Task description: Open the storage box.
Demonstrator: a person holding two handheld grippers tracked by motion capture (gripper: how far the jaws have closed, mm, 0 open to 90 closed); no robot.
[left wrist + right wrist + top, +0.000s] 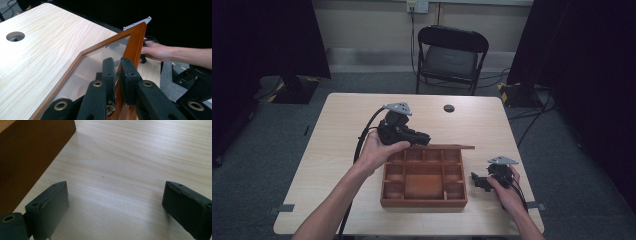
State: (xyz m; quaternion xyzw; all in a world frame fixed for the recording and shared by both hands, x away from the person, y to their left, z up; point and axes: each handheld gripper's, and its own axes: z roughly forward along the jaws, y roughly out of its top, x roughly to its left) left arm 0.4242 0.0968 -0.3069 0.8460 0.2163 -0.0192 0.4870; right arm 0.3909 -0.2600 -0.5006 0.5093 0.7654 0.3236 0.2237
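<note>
A brown wooden box [424, 202] with several compartments stands on the table near the front edge. Its glass-paned lid [452, 146] is swung up on edge along the far side. My left gripper [424, 140] is shut on the lid's wooden frame [133, 45], and in the left gripper view both pads [108, 70] squeeze the frame rail beside the glass. My right gripper [477, 180] rests on the table just right of the box. It is open [117, 195] with bare tabletop between its jaws and the box's side wall [27, 152] at its left.
The light wooden table [347, 130] has a round cable hole [449, 108] beyond the box. A black folding chair [452, 55] stands behind the far edge. Dark curtains hang at both sides, with cables on the floor at the right.
</note>
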